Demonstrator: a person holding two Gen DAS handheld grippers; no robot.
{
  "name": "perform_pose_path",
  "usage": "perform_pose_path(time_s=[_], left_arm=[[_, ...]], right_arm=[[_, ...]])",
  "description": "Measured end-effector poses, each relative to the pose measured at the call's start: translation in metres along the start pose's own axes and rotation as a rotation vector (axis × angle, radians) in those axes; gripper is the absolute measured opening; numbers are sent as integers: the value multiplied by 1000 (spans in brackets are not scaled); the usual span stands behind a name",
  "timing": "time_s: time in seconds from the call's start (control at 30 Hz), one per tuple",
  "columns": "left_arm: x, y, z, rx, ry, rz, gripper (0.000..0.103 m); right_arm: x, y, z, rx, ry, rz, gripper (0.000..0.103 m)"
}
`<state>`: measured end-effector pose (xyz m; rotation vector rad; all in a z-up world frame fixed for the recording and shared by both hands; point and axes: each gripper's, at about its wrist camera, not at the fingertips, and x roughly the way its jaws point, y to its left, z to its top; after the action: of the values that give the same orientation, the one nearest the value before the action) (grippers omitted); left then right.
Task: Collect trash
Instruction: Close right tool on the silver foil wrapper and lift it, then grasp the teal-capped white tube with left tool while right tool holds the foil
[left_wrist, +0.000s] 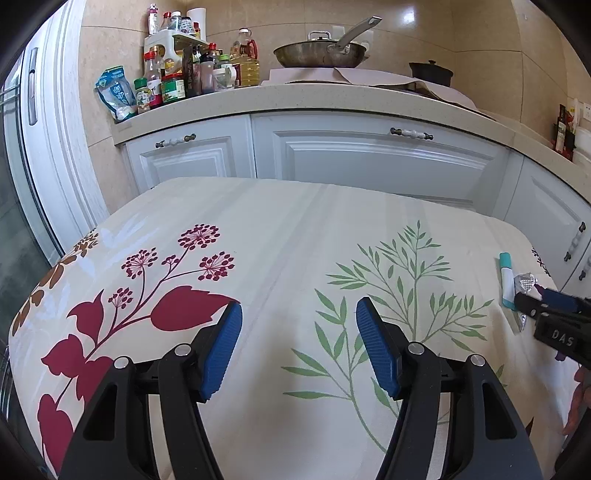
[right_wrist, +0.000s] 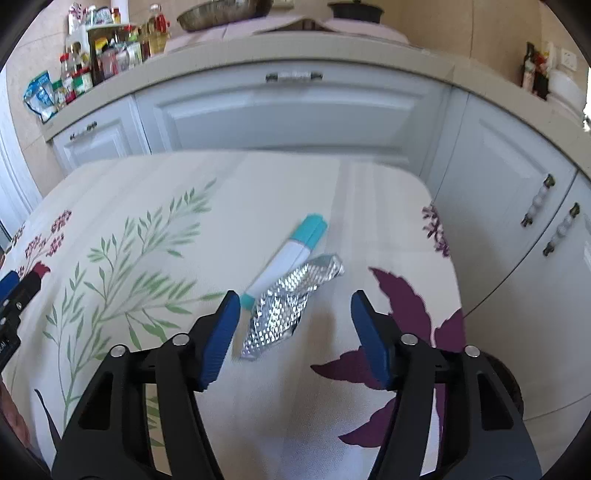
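Observation:
A crumpled silver foil wrapper (right_wrist: 288, 306) lies on the floral tablecloth (right_wrist: 147, 206), touching a white and teal packet (right_wrist: 286, 256) beside it. My right gripper (right_wrist: 295, 314) is open above the table, its jaws either side of the near end of the foil, not touching it. In the left wrist view the packet (left_wrist: 506, 280) and foil (left_wrist: 526, 284) sit at the table's right edge, with the right gripper (left_wrist: 543, 299) over them. My left gripper (left_wrist: 299, 321) is open and empty over the middle of the cloth.
White kitchen cabinets (left_wrist: 369, 155) stand just behind the table. The counter (left_wrist: 295, 98) above holds bottles and jars (left_wrist: 177, 74), a pan (left_wrist: 321, 51) and a dark pot (left_wrist: 430, 72). The table's far and right edges drop off close to the cabinets.

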<state>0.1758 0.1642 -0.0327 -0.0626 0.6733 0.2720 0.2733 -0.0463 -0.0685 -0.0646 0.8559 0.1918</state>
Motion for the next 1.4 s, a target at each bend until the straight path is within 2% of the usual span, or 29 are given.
perform_pose_path(time_s=[0.17,0.27,0.57,0.97,1.4], left_arm=[[1,-2,0,-4,5,-8,63],[2,-4,0,-6,13,-14,63],[4,-25,0,8,32,-51,63],[9,-85,4,77,59,-134,63],[28,-147,10,177,114,-199,63]], right_arm=[[6,-1,-1,2,35,26,35],[6,-3,-1,2,34,28,29],[-7,-11,-5,4,-8,49,29],[-25,-44,-8,26,-66,58,29],[-26,-65,-6,43,-85,85,29]])
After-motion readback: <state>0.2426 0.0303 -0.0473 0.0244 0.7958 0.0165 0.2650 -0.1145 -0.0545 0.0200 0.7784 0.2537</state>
